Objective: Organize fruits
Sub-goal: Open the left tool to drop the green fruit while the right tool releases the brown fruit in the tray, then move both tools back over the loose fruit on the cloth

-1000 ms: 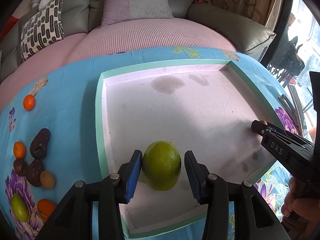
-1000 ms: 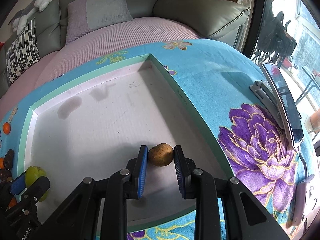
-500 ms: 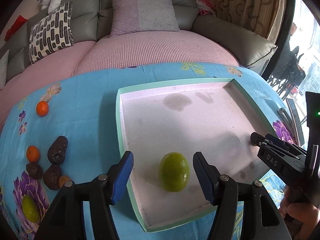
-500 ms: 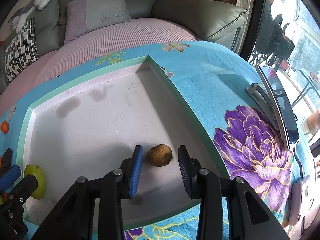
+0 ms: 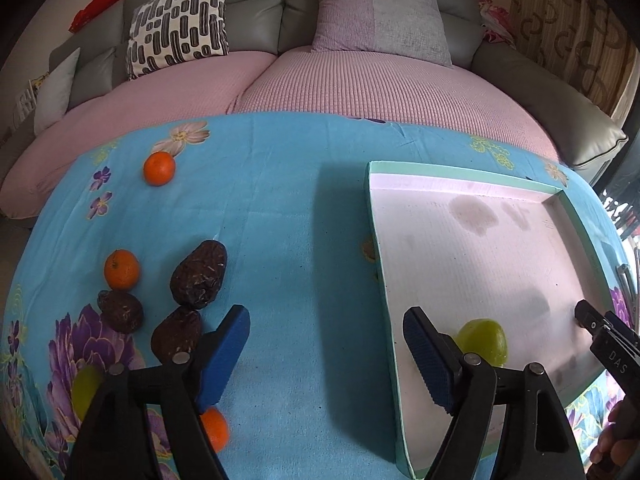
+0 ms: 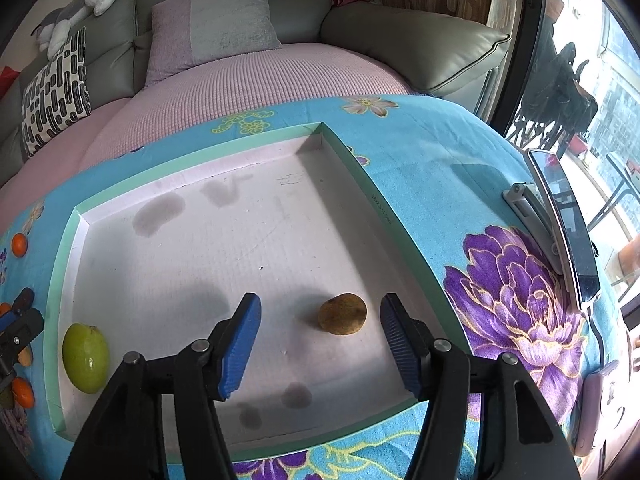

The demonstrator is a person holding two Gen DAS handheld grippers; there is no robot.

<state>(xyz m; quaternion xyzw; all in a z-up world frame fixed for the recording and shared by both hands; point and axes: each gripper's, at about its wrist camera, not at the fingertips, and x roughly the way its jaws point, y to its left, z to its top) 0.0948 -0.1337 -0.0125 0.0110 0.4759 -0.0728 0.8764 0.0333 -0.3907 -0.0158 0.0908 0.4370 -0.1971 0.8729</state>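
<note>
A shallow white tray with a green rim (image 5: 378, 264) (image 6: 348, 156) lies on the blue flowered tablecloth. In it lie a green fruit (image 6: 85, 351) (image 5: 485, 340) near the left wall and a brown kiwi (image 6: 343, 313) near the right wall. My left gripper (image 5: 326, 354) is open and empty, over the cloth beside the tray's left rim. My right gripper (image 6: 320, 344) is open and empty, above the tray, with the kiwi between its jaws and apart from them. Left of the tray on the cloth lie three dark avocados (image 5: 199, 274), oranges (image 5: 122, 269) and another green fruit (image 5: 85, 388).
A pink-covered grey sofa with cushions (image 5: 380, 20) runs behind the table. A phone on a stand (image 6: 560, 216) sits on the cloth at the right edge. An orange (image 5: 159, 168) lies far left at the back, another (image 5: 215, 429) under my left gripper.
Both grippers have opened wider and pulled back from the fruits they released. My left gripper has swung left, off the tray, toward the loose fruit on the cloth.
</note>
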